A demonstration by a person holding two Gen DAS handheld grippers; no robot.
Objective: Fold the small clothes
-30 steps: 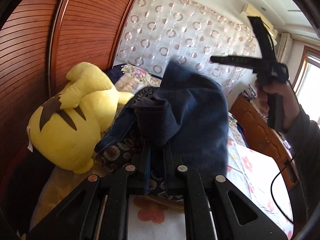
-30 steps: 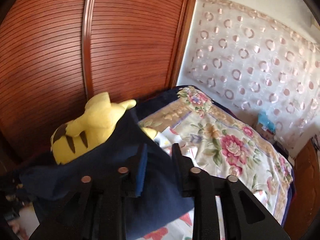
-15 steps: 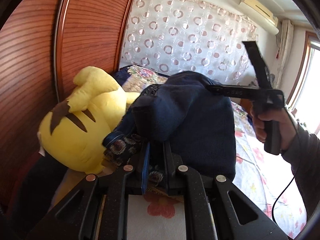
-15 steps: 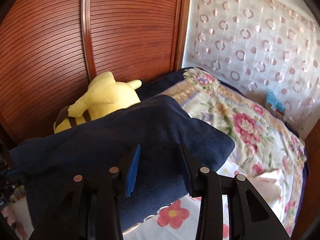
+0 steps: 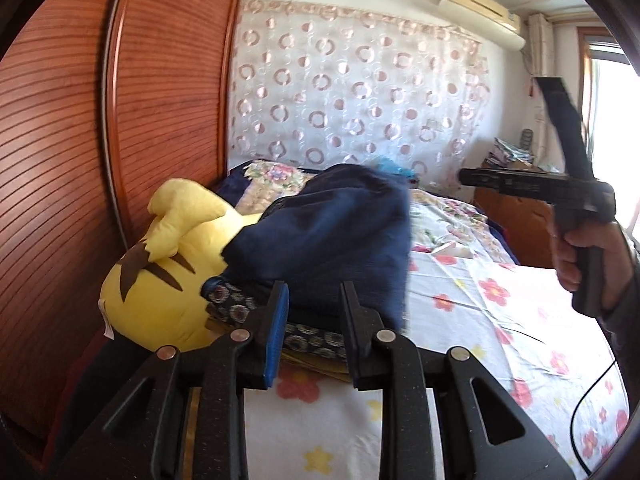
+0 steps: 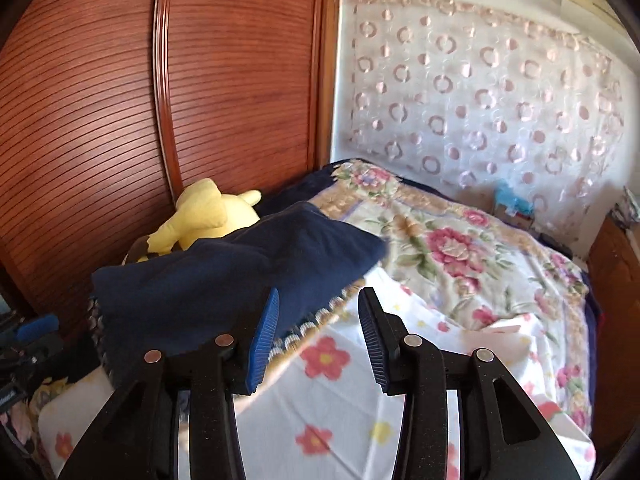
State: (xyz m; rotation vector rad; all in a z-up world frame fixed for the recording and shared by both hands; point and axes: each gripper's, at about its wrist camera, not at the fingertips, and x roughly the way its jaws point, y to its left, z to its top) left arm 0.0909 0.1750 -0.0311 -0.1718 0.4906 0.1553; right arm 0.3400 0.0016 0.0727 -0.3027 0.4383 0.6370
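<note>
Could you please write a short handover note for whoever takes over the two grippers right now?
Left gripper: jaws opening; the navy garment lies between and beyond them, and the pads do not look pressed on it.
Right gripper: jaws open, nothing between them, just to the right of the garment's edge.
The navy garment lies in a doubled-over heap on the floral bed sheet, over a patterned cloth and against the yellow plush toy.
Done: it appears folded over at least once and let go.
Left: check the fold, neaten the edges, fold again if needed.
</note>
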